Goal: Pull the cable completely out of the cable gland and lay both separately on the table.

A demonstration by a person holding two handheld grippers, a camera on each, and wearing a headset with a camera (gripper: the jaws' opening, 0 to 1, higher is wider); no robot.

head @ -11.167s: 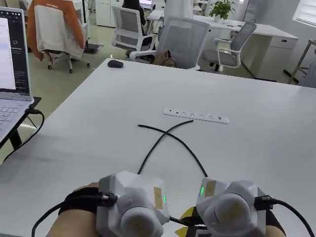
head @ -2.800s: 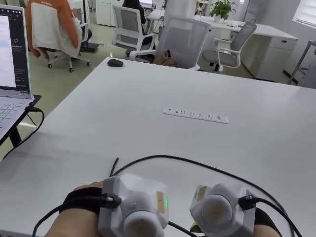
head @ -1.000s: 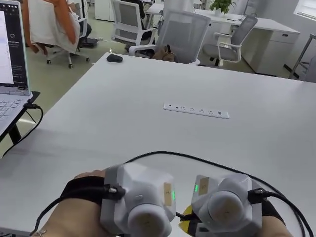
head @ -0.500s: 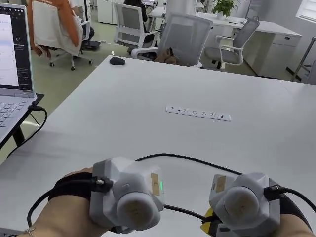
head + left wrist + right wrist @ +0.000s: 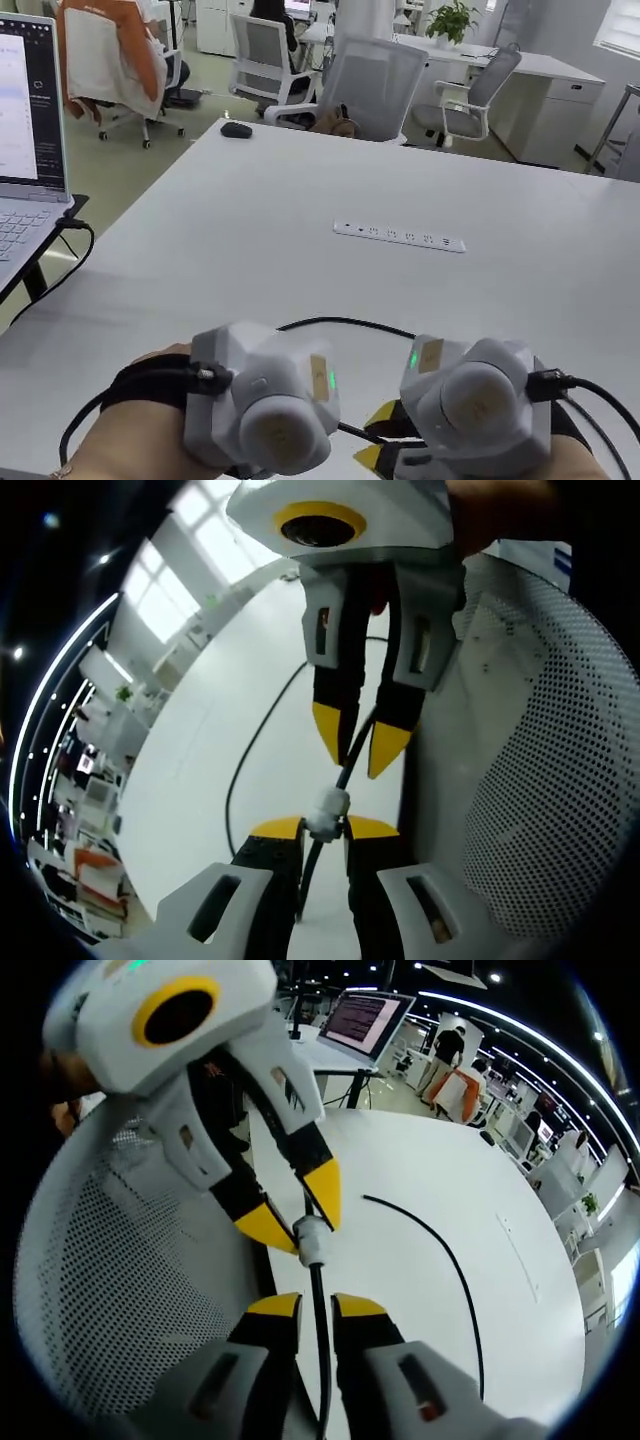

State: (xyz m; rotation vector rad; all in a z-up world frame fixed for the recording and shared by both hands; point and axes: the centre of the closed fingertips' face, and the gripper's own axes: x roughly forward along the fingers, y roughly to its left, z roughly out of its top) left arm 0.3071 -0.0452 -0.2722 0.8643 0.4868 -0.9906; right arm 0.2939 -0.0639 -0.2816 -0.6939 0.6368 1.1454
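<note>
A thin black cable (image 5: 345, 323) loops over the white table (image 5: 300, 200) just ahead of both grippers. My left gripper (image 5: 323, 828) is shut on the small white cable gland (image 5: 327, 808), with the cable running through it. Facing it tip to tip, my right gripper (image 5: 317, 1306) is shut on the black cable (image 5: 319, 1310) just behind the gland (image 5: 310, 1239). In the head view the two white gripper bodies sit side by side at the near table edge. The right gripper's yellow fingertips (image 5: 385, 416) point left, and the gland is hidden there.
A white power strip (image 5: 399, 237) lies mid-table beyond the cable loop. A black mouse (image 5: 235, 129) rests at the far left corner. An open laptop (image 5: 25, 140) stands off the table's left edge. Office chairs (image 5: 370, 85) stand behind the table.
Half a second ago the grippers were pulled apart with cable stretched between them. The right gripper has since come back close to the left one, and the loop on the table has shrunk.
</note>
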